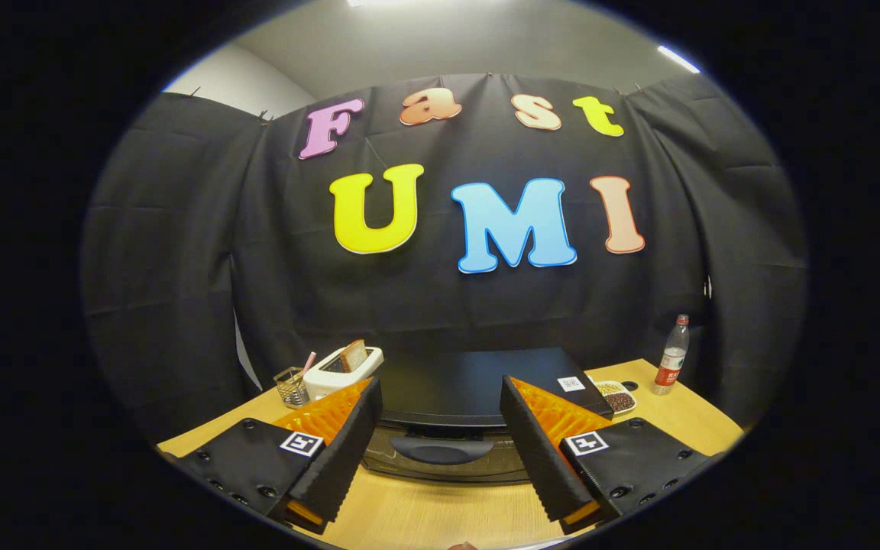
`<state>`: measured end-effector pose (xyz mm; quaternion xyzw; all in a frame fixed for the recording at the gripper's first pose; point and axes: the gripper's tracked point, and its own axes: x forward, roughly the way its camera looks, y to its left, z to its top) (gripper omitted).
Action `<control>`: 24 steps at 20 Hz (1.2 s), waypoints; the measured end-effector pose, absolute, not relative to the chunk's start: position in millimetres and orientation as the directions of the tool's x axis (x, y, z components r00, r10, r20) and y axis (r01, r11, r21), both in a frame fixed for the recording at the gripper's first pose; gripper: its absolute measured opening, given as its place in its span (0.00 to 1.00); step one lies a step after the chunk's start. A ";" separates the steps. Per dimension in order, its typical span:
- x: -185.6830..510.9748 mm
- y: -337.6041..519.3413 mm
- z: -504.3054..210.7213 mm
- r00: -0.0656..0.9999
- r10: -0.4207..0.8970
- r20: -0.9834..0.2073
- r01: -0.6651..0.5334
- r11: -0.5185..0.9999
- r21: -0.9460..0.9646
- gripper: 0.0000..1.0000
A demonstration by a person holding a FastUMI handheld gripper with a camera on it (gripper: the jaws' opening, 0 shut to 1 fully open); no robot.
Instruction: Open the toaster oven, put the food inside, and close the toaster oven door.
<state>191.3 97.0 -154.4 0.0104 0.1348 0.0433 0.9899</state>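
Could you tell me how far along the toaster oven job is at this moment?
Nothing looks done yet: the toaster oven door is shut, its handle untouched. In hand: the gripper is open, its fingers either side of the handle, holding nothing. Left: open the door, put food in, perhaps the bread in the toaster beyond, and close it.

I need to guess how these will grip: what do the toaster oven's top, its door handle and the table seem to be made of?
Toaster oven: top looks like dark painted metal, semi-matte, with soft reflections. Door handle, seen between the open gripper fingers: likely dark moulded plastic, smooth and rounded. Table: pale wood or wood-look laminate, with faint grain; which one is unclear.
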 end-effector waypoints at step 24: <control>176.3 107.1 -279.5 0.846 0.027 -0.532 -0.100 0.989 -0.109 0.95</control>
